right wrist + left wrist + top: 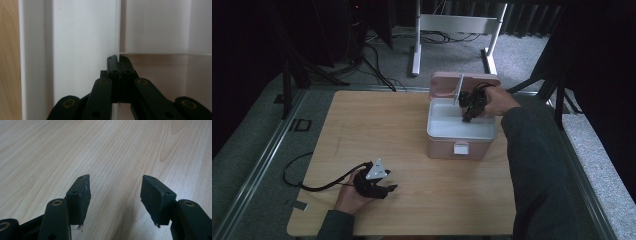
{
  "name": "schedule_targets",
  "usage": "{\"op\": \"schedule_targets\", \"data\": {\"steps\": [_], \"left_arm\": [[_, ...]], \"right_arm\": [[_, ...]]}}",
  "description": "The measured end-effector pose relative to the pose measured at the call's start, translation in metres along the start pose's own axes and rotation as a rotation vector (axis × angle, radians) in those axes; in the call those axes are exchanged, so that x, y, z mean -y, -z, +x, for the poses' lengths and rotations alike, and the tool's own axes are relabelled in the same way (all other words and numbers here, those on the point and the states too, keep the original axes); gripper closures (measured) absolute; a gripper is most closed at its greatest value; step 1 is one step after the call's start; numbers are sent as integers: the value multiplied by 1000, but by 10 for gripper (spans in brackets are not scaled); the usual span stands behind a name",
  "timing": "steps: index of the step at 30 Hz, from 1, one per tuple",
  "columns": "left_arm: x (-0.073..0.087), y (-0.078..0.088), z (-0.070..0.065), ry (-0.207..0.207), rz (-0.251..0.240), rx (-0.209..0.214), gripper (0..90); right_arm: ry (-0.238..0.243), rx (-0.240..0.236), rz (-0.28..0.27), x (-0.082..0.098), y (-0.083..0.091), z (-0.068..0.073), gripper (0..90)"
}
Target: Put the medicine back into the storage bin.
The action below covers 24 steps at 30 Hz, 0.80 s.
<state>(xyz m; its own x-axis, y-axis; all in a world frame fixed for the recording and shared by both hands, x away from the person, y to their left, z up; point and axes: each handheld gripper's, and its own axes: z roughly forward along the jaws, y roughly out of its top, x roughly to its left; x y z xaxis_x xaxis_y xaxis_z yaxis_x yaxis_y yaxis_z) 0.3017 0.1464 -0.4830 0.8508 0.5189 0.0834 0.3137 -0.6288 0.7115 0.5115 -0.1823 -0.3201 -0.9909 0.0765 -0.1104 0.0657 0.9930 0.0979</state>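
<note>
A pink box (447,148) with a white inside (447,127) stands at the table's right, its lid (444,82) tipped up at the back. My right gripper (466,119) reaches down into it from the right. In the right gripper view its jaws (119,65) are pressed together on the thin edge of a white panel (85,37) inside the box. A white flat piece (459,90) stands upright just left of that hand. My left gripper (389,189) lies near the table's front left, held by a hand. It is open (116,192) over bare wood, with nothing between its fingers.
The light wooden table (377,125) stretches left of the box. A black cable (312,186) trails from the left gripper towards the table's left edge. Beyond the table are a white frame (457,25) and cables on grey carpet.
</note>
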Motion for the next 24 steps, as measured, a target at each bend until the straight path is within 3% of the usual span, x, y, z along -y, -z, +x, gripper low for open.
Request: {"op": "schedule_targets", "data": {"steps": [14, 24], "left_arm": [[0, 0, 0, -2, 1, 2, 413], [0, -1, 0, -1, 2, 2, 413]], "right_arm": [[27, 12, 29, -6, -9, -1, 878], [13, 28, 9, -4, -6, -1, 762]]}}
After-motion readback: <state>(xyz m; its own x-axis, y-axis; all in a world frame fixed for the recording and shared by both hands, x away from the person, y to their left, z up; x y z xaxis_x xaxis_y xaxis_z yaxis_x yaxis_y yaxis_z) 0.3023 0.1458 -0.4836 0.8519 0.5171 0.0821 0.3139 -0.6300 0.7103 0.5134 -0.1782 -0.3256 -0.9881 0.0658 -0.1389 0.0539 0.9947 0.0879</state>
